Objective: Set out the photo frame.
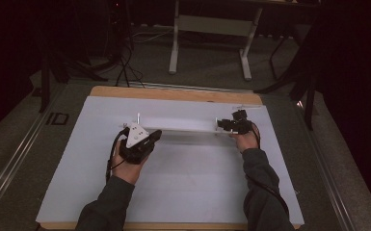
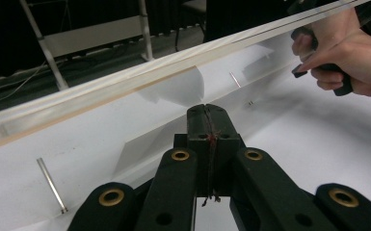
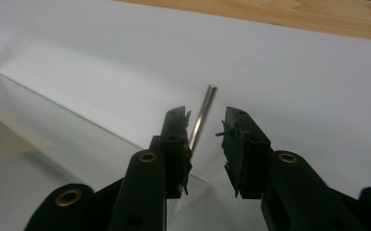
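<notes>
Right tongs (image 3: 207, 132) gape around an upright metal pin (image 3: 201, 118), poised to grip; left tongs (image 2: 207, 126) are closed, empty, waiting nearby.

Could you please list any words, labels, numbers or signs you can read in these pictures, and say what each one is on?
"ID": the likeliest reading of a dark mark on the floor left of the table; it is blurred, so this is uncertain.
No other text is readable: the left gripper, the right gripper, the white sheet and the clear strip bear none.
</notes>
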`<move>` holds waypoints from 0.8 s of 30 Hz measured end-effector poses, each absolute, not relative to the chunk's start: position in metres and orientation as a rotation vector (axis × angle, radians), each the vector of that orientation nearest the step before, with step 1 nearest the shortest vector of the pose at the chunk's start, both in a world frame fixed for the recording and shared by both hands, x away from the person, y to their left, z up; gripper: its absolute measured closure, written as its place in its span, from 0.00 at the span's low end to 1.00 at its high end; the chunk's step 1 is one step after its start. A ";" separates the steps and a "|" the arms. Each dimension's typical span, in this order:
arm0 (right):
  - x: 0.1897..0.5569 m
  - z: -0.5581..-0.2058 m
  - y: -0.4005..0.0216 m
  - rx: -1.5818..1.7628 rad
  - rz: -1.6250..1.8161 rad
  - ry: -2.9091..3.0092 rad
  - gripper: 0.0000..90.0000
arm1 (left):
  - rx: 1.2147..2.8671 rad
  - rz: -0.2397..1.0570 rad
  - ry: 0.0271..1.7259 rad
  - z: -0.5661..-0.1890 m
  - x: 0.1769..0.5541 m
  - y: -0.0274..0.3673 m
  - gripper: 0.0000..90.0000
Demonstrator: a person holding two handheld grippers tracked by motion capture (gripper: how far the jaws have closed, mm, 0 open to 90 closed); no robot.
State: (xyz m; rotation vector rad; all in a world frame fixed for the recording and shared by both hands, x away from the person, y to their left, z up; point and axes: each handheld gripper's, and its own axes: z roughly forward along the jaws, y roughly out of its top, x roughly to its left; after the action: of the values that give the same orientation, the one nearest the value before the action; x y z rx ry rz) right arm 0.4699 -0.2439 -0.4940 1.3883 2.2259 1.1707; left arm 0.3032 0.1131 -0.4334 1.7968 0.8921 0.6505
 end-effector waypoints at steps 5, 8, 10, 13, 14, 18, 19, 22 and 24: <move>0.464 -0.494 -0.250 1.344 1.122 2.236 0.78 | 1.792 0.647 0.894 -0.432 0.306 0.113 1.00; 0.458 -0.496 -0.253 1.304 1.104 2.249 0.78 | 1.791 0.649 0.895 -0.432 0.307 0.113 1.00; 0.456 -0.497 -0.254 1.289 1.091 2.263 0.77 | 1.789 0.648 0.896 -0.431 0.308 0.113 1.00; 0.453 -0.498 -0.257 1.274 1.089 2.273 0.76 | 1.786 0.649 0.898 -0.430 0.310 0.113 1.00; 0.453 -0.498 -0.257 1.274 1.089 2.273 0.76 | 1.785 0.649 0.899 -0.430 0.311 0.113 1.00; 0.446 -0.498 -0.259 1.246 1.068 2.278 0.74 | 1.783 0.652 0.901 -0.428 0.314 0.113 1.00; 0.444 -0.499 -0.260 1.233 1.073 2.280 0.74 | 1.783 0.652 0.900 -0.427 0.315 0.113 1.00; 0.438 -0.500 -0.261 1.204 1.077 2.293 0.73 | 1.783 0.653 0.900 -0.427 0.316 0.113 1.00; 0.436 -0.501 -0.262 1.190 1.077 2.304 0.72 | 1.779 0.653 0.904 -0.426 0.317 0.112 1.00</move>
State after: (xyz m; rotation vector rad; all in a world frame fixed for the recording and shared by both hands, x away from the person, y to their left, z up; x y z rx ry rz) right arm 0.4357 -0.2620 -0.5008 1.1902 2.3038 1.0773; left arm 0.3173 0.1125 -0.4261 1.7789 0.9037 0.6526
